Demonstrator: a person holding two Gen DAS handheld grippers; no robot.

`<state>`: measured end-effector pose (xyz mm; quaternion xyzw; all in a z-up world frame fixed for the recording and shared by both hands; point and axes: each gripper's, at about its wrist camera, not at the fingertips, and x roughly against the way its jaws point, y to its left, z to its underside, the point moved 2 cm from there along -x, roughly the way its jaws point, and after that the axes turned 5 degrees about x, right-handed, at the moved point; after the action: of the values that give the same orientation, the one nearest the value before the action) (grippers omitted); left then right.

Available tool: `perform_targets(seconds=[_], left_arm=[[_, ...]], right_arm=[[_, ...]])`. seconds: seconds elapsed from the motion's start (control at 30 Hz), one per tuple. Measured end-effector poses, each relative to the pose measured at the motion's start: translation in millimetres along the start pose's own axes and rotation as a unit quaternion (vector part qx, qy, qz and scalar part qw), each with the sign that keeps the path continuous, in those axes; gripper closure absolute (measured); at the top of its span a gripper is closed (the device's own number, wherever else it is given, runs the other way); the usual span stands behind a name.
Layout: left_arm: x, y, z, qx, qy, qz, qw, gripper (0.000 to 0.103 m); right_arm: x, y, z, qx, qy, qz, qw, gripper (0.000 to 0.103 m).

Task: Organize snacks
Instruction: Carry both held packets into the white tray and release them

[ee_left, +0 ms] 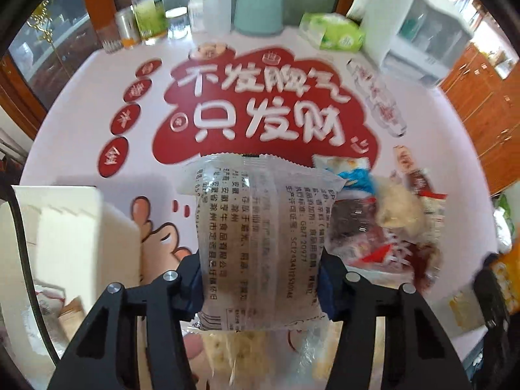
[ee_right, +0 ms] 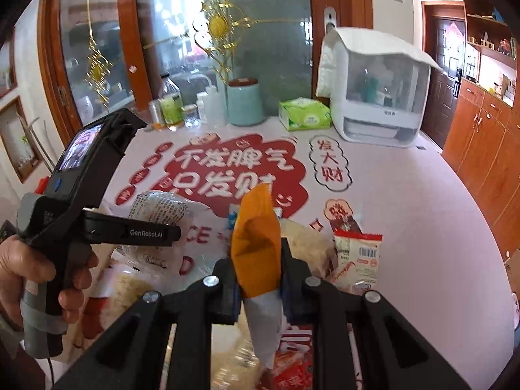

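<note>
Crinkled clear packet (ee_left: 260,243) clamped in my left gripper (ee_left: 260,289).
Orange foil sachet (ee_right: 258,247), flat, upright, pinched in my right gripper (ee_right: 258,289).

Clear pkt (ee_left: 260,237) w/ black print; orange pkt (ee_right: 258,247) w/ grey end. Pink tablecloth (ee_right: 406,227), red patch w/ white lettering; mint jar (ee_right: 244,104), green tissue pack (ee_right: 304,113)

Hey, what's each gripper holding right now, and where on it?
The left gripper pinches a clear printed snack packet across its lower half. The right gripper pinches an orange packet across its middle.
</note>
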<state>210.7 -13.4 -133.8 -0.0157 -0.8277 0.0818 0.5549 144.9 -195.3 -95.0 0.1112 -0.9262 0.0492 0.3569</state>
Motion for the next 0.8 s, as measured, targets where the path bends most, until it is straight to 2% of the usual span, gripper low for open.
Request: perform_targets(seconds=[0.27,0.53,0.8], left_arm=[[98,22,24,-0.031,-0.068,0.008,0.9972,0.05],[171,85,55,-0.035,-0.119,-0.038,0.9915,0.05],[207,159,79,-0.015,-0.145,-0.084,0.9858,0.049]], right_arm=[[48,34,-22,0.005,-0.041,-0.025,0.999,0.085],[83,92,-42,0.015,-0.065,-0.072,0.995,0.085],[99,169,-64,0.044,-0.075,-0.134,0.987,0.085]])
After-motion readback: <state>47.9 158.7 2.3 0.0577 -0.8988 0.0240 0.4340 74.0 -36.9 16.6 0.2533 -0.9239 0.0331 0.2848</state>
